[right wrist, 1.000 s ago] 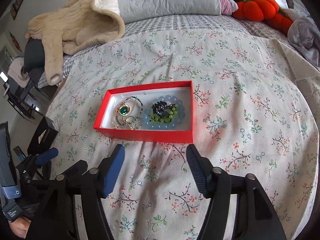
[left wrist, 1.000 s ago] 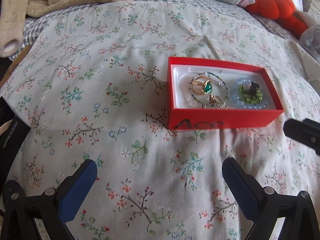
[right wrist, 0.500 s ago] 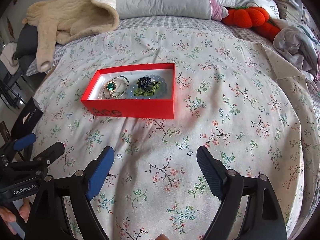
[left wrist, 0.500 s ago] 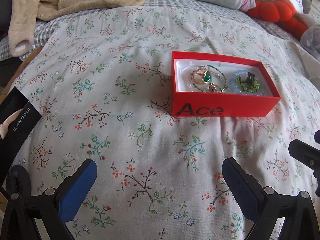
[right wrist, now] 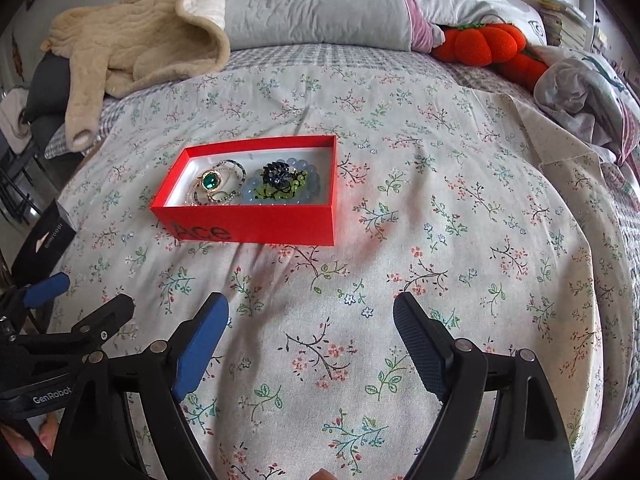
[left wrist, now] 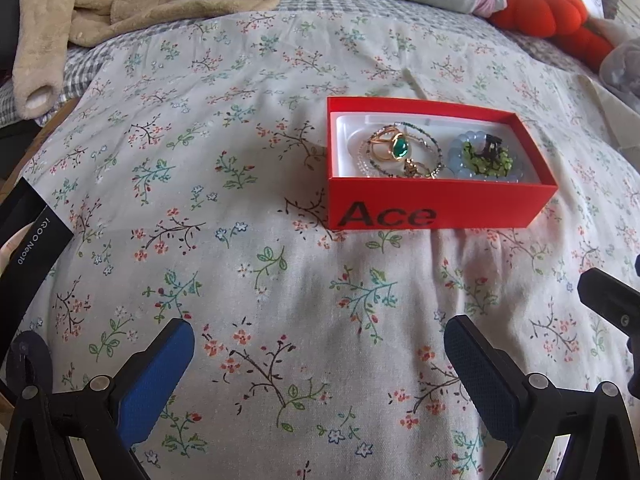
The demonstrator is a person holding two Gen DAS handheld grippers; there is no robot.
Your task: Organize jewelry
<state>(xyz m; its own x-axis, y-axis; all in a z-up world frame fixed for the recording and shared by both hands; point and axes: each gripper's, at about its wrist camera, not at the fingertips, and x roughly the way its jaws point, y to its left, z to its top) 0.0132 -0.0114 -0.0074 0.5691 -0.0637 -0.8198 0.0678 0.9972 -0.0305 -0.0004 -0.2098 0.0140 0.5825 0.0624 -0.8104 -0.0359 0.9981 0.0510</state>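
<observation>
A red "Ace" box (left wrist: 440, 210) sits on the floral bedspread; it also shows in the right wrist view (right wrist: 256, 224). Inside lie a gold ring with a green stone (left wrist: 398, 148), thin beaded bracelets (left wrist: 428, 160), and a pale blue bead bracelet (left wrist: 460, 160) around a green and black piece (left wrist: 490, 158). The ring (right wrist: 211, 181) and the black piece (right wrist: 276, 172) show in the right wrist view too. My left gripper (left wrist: 318, 350) is open and empty, well short of the box. My right gripper (right wrist: 310, 324) is open and empty, near and right of the box.
A black phone box (left wrist: 28, 224) lies at the bed's left edge. A beige fleece robe (right wrist: 132, 44), grey pillows (right wrist: 320, 0) and orange plush pumpkins (right wrist: 488, 44) lie at the head. Crumpled clothing (right wrist: 580, 92) lies at the right. The left gripper shows in the right wrist view (right wrist: 44, 292).
Both grippers have pulled back from the box, which now looks farther off. The right gripper's jaws have opened wider. The jewelry in the box has not moved.
</observation>
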